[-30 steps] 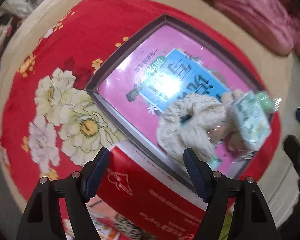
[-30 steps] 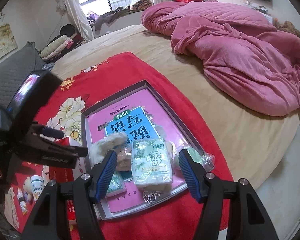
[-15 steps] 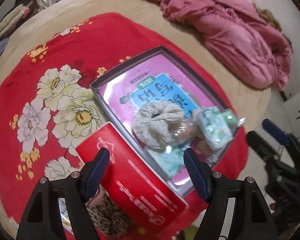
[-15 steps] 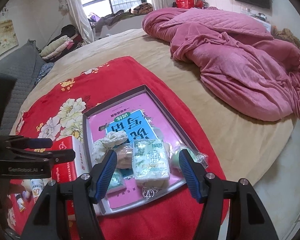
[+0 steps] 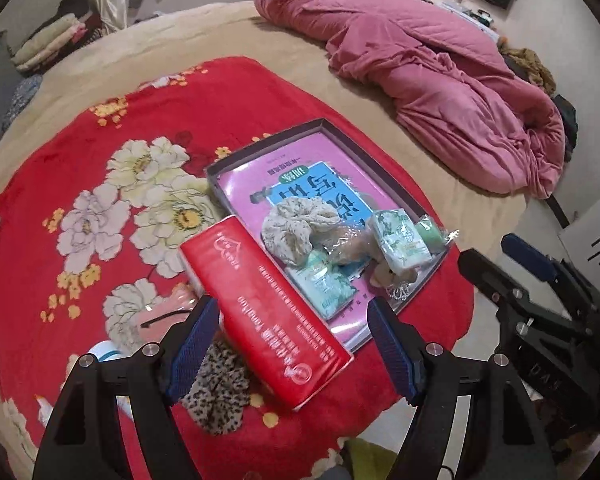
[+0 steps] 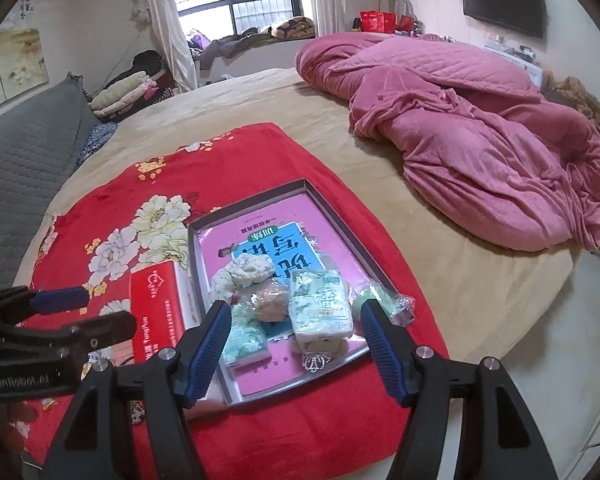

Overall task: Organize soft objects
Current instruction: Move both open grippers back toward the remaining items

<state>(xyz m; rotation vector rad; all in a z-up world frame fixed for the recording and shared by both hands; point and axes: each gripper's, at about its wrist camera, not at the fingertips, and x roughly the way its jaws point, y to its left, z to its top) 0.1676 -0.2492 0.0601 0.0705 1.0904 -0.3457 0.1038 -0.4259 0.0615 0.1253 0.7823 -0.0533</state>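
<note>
Fluffy cream scrunchie (image 5: 296, 226), crinkly plastic packets (image 6: 320, 308), possibly tissues, shallow rectangular tray (image 5: 384, 168)

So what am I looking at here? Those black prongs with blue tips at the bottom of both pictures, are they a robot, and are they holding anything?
No robot: a person holds one two-finger gripper in each hand, and a fisheye camera on each looks forward along its fingers, which bends the room's edges. One picture comes from the left gripper, the other from the right gripper. Both are open and hold nothing.

Below them is a bed with a red flowered blanket and a bunched pink quilt. On the blanket sits a shallow tray lined with a pink sheet, holding a cream scrunchie, tissue packs and other small wrapped soft items. A red tissue box lies beside the tray, and a leopard-print scrunchie rests near it.
</note>
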